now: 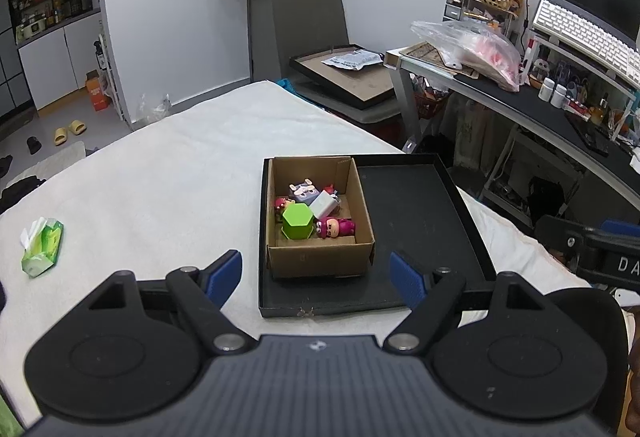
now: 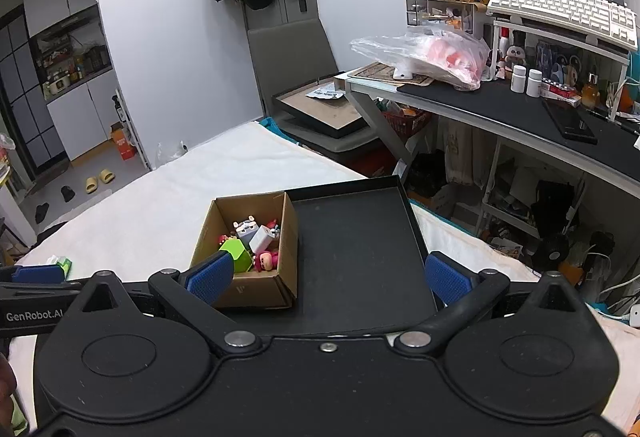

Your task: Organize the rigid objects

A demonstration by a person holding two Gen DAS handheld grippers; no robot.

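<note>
A: Nearest to us are the tongs themselves. The left gripper [image 1: 316, 279] stands spread wide with nothing between its blue pads, and the right gripper [image 2: 326, 275] is the same, wide apart and empty.

B: And the things to be sorted?

A: Just ahead of the left tongs, in the cardboard box [image 1: 320, 257], which sits in the left half of the black tray [image 1: 420, 221]. From the right tongs the box lies ahead and to the left, partly behind the left pad. Inside are a green hexagonal block [image 1: 298, 223], a pink figure [image 1: 334, 228], a white cube [image 1: 325, 206] and a grey animal figure [image 1: 303, 191], all crowded together and touching.

B: What could go wrong?

A: My guess is the crowding. Reaching for one piece with jaws this wide could catch a neighbour or the box wall, and the light box may slide or tip on the smooth tray. The small red figure [image 1: 280, 203] behind the green block is half hidden, so a grab there would be blind.

B: Anything else about?

A: A green tissue pack [image 1: 42, 247] far left of the left tongs on the white cloth [image 1: 160, 173]. The tray's right half is bare, the cluttered desk [image 2: 500, 105] stands well apart beyond the right tongs
</note>
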